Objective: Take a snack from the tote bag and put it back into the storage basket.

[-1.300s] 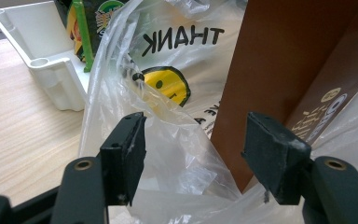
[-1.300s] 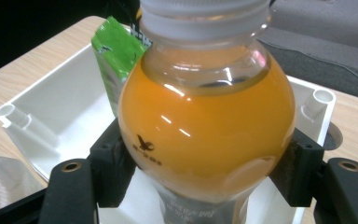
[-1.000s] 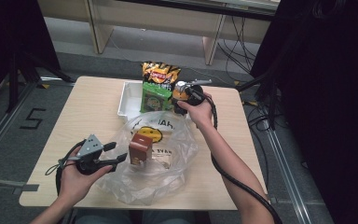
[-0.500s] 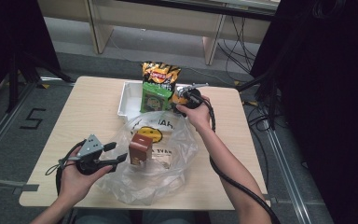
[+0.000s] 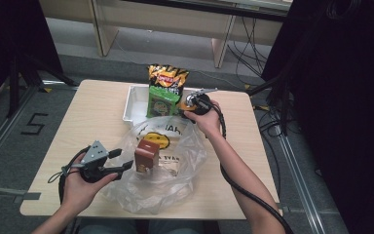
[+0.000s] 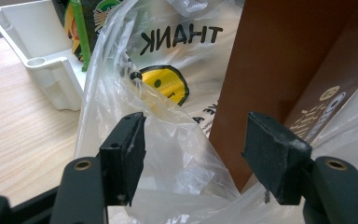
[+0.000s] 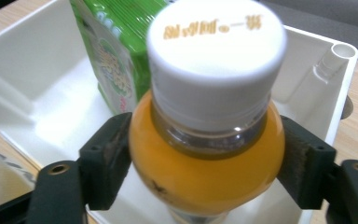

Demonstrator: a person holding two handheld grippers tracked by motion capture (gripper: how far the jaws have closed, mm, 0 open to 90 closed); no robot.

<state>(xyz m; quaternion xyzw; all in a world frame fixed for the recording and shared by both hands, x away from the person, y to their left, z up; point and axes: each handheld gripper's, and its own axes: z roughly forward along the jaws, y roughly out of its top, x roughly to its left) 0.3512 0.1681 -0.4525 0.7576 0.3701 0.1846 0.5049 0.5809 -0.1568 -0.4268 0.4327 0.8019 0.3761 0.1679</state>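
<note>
High view: your right gripper (image 5: 191, 101) stood at the far side of the table (image 5: 92, 105), over the near right corner of the white tray (image 5: 132, 100), beside the green pack (image 5: 161, 100) and the chip bag (image 5: 168, 75); the bag (image 5: 175, 146), clear plastic with a smiley print, lay just toward you from it, the brown box (image 5: 146, 156) already standing inside. Your left gripper (image 5: 119, 161) rested at the bag's left edge, jaws pointing right toward the box. Left gripper view: jaws spread, pinching nothing; loose bag film (image 6: 168, 140) lay between them, the box (image 6: 279, 70) rose just beyond the right pad, and the bag's mouth gaped toward the tray (image 6: 37, 46). Right gripper view: jaws clamped on the shoulder of the orange bottle (image 7: 205, 158), white cap (image 7: 214, 60) toward the camera, so the bottle's long axis ran along the gripper; tray (image 7: 326, 79) and pack (image 7: 116, 60) sat behind it. Judgement: the bottle's route ran toward you into the bag mouth; your right hand was the one placed for it, your left the nearer to hold the film open.
</note>
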